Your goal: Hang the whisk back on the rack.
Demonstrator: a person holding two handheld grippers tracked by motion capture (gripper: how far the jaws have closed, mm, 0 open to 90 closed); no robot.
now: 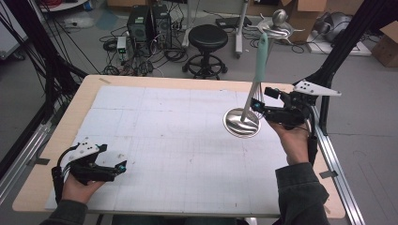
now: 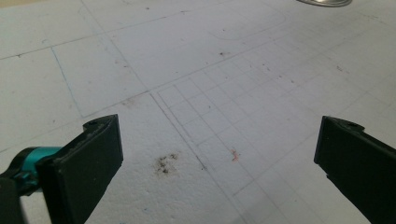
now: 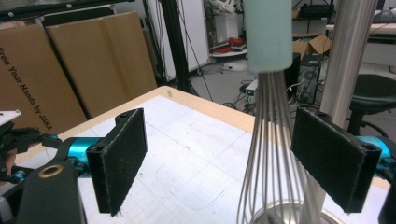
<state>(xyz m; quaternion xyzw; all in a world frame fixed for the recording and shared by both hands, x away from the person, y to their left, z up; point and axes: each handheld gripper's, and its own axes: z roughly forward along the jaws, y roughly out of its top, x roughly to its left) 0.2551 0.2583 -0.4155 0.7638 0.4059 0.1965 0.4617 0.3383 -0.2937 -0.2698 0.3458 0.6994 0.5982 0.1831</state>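
Observation:
A whisk with a pale mint handle (image 1: 261, 55) stands nearly upright, its wire head in a shallow steel dish (image 1: 234, 127) at the right of the table. My right gripper (image 1: 256, 107) is open, its jaws on either side of the whisk wires (image 3: 268, 154). The wires run close to the right-hand pad (image 3: 331, 158) and stay well clear of the left-hand pad (image 3: 119, 158). The dish rim (image 3: 280, 215) shows below the wires. My left gripper (image 1: 121, 167) rests near the table's front left corner. It stands open (image 2: 219, 154) over the bare mat, nothing between its jaws.
A white gridded mat (image 1: 178, 140) covers most of the wooden table. The steel dish's edge (image 2: 324, 2) shows far off in the left gripper view. Behind the table are a black stool (image 1: 206, 37), computer towers (image 1: 148, 23) and cables. A black frame post (image 1: 338, 51) rises at the right.

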